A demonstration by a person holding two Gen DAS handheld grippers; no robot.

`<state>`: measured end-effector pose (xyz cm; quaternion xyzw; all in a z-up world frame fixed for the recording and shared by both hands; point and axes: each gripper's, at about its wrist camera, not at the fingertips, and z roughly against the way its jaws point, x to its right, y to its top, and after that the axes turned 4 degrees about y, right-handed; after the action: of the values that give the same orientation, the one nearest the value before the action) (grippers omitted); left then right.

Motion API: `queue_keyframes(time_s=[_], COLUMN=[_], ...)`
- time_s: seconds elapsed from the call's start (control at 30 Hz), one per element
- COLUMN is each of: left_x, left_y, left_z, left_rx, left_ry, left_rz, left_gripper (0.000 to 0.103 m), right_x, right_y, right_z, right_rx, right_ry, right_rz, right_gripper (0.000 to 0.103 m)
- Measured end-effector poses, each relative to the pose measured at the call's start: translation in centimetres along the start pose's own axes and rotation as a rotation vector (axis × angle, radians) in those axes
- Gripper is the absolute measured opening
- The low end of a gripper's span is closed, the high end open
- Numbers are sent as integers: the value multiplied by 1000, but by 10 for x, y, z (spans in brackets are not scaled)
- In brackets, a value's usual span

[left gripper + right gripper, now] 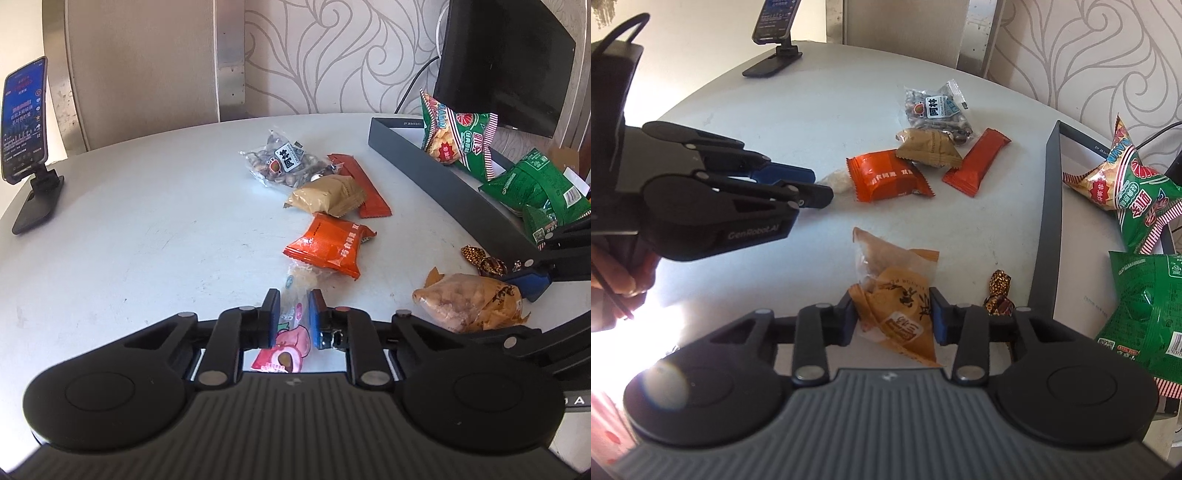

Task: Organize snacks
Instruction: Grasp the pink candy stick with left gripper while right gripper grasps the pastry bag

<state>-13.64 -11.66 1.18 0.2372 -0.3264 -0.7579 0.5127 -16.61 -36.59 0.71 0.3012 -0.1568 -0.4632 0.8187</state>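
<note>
My left gripper (294,314) is shut on a clear packet with a pink printed end (286,354), just above the white table (147,240). In the right wrist view the left gripper (817,184) reaches in from the left, and the packet's pale end (836,181) pokes out beyond it. My right gripper (894,317) is shut on a tan and orange packet (886,266) with both pads against its sides. That tan and orange packet (465,302) lies low over the table in the left wrist view. A dark tray (1049,221) to the right holds green snack bags (1126,192).
Loose on the table are an orange packet (328,243), a small tan packet (325,199), a red bar (365,188), a bag of nuts (284,162) and gold-wrapped candy (480,258). A phone on a stand (26,122) is at the far left. A monitor (506,62) rises behind the tray (424,166).
</note>
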Motion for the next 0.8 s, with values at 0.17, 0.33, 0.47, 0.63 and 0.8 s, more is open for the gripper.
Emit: queue_keyframes(time_s=[0.17, 0.33, 0.47, 0.63, 0.8], left_x=[-1, -6, -10, -13, -17], left_y=[1, 4, 9, 12, 14], left_z=[1, 5, 9, 13, 18], left_rx=[2, 12, 27, 38, 39], left_ry=[25, 49, 65, 79, 84], left_rz=[2, 11, 9, 11, 11], left_gripper=[14, 13, 13, 13, 12], right_x=[-1, -2, -1, 0, -1], right_y=[1, 2, 3, 7, 8], right_z=[7, 14, 21, 28, 33], right_rx=[17, 33, 50, 70, 77], right_ry=[11, 26, 46, 68, 82], right_rz=[-5, -14, -33, -49, -48], right_gripper=[42, 42, 42, 42, 42])
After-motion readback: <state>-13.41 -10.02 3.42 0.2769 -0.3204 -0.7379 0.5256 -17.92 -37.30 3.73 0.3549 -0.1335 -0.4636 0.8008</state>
